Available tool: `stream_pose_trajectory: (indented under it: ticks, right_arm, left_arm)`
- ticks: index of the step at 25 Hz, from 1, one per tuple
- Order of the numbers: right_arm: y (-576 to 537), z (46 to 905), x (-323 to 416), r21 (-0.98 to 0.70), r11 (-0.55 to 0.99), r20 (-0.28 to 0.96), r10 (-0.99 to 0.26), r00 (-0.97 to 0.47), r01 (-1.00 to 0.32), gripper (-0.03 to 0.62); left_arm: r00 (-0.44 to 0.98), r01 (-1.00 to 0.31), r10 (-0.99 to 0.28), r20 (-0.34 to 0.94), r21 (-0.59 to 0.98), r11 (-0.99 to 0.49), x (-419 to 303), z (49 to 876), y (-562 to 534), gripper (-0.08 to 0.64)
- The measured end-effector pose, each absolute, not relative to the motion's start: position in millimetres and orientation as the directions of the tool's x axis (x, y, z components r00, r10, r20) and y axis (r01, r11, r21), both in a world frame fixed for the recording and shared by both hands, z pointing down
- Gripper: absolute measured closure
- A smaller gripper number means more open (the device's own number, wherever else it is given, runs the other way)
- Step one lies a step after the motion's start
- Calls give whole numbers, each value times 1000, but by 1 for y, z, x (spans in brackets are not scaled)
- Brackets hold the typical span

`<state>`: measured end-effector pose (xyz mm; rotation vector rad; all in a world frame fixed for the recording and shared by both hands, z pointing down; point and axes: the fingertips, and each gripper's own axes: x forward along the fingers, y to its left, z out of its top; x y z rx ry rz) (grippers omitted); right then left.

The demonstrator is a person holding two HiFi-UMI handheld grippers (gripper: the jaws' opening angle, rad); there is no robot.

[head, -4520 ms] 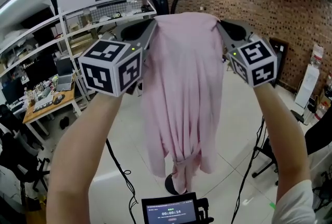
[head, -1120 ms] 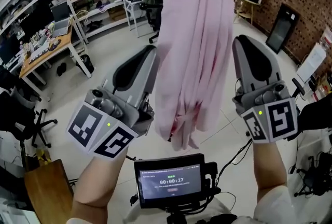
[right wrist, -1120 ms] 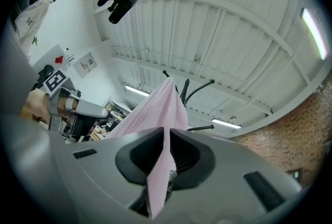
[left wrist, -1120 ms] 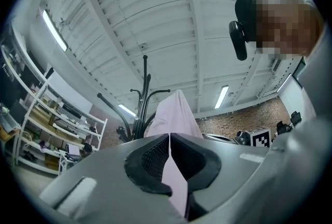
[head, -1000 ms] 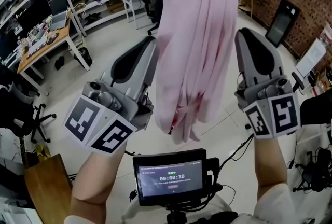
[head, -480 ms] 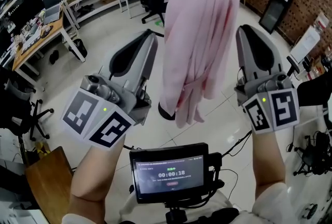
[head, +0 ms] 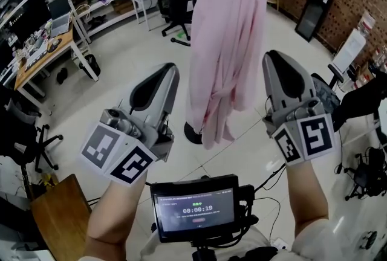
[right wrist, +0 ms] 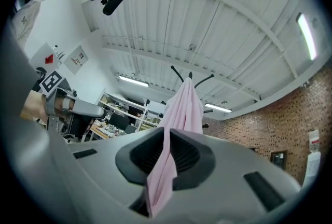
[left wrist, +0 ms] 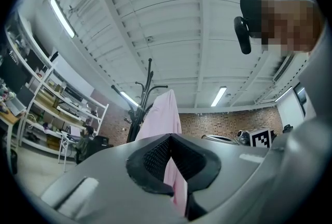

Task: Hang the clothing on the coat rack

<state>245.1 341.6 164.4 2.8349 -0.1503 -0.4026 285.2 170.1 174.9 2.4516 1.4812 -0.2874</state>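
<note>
Pink robe [head: 227, 42] hangs on the coat rack [left wrist: 148, 78], upper centre. Left claw [head: 163, 72] pressed together, right claw [head: 277, 63] slightly spread, both empty. Looks done, so next just back away.

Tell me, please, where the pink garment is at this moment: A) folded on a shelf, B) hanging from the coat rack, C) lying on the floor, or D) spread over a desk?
B: the pink garment hangs down from the top of the coat rack, with its lower end clear of the floor.
</note>
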Motion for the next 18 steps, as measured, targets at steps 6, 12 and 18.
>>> stream_pose_trajectory:
  ticks: [6, 12, 18]
  right_arm:
    - [332, 181, 224, 282, -957, -226, -130, 965, -63, 543]
    - [329, 200, 213, 275, -959, -184, -117, 976, -64, 543]
    - [326, 218, 199, 256, -964, -150, -105, 983, -64, 543]
  left_arm:
    - [447, 895, 851, -276, 146, -422, 266, 191, 167, 560]
    - [434, 900, 865, -252, 172, -401, 258, 208, 169, 560]
    - [418, 905, 878, -234, 188, -381, 244, 220, 171, 560]
